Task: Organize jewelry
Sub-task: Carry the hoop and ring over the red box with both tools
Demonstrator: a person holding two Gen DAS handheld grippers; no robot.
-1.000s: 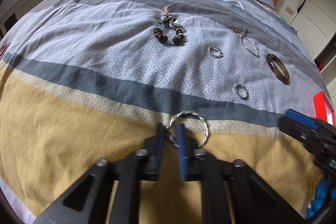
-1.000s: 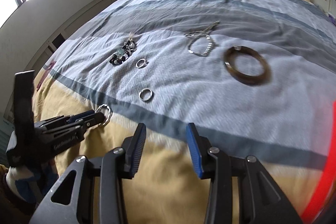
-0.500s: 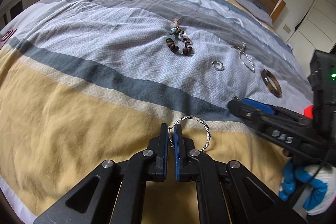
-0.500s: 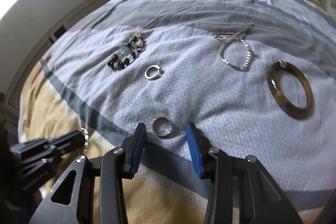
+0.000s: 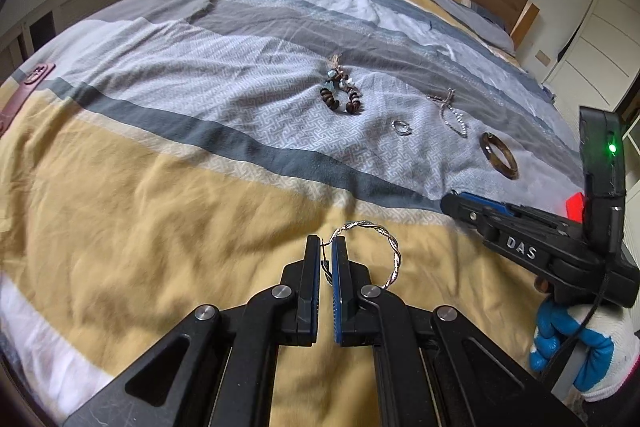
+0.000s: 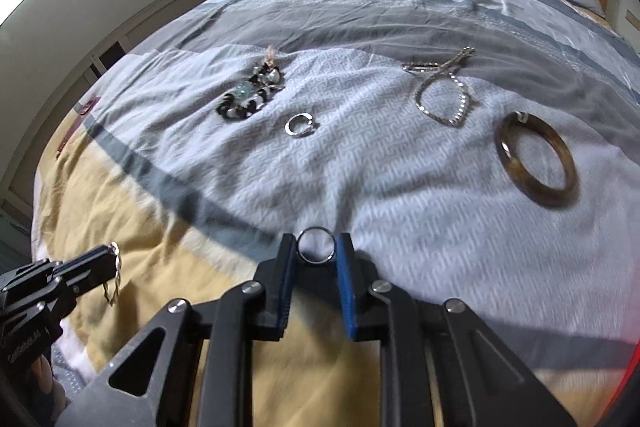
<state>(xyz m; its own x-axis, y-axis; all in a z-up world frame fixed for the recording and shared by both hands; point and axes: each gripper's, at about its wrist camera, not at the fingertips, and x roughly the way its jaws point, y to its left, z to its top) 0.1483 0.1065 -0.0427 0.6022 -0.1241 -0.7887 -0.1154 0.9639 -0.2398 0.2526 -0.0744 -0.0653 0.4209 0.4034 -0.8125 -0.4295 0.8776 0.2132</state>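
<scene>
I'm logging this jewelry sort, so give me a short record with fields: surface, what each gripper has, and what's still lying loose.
surface: striped bedspread
left gripper: shut on twisted silver bangle
right gripper: closing, plain silver ring between its fingers
loose pieces: beaded bracelet, open silver ring, silver chain, brown bangle

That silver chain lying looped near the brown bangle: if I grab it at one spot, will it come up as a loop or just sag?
The silver chain will probably sag: its fine links lie in a loose crossed loop on the bedspread, so it looks floppy. It seems light. A trailing end could drag toward the brown bangle close by.
</scene>
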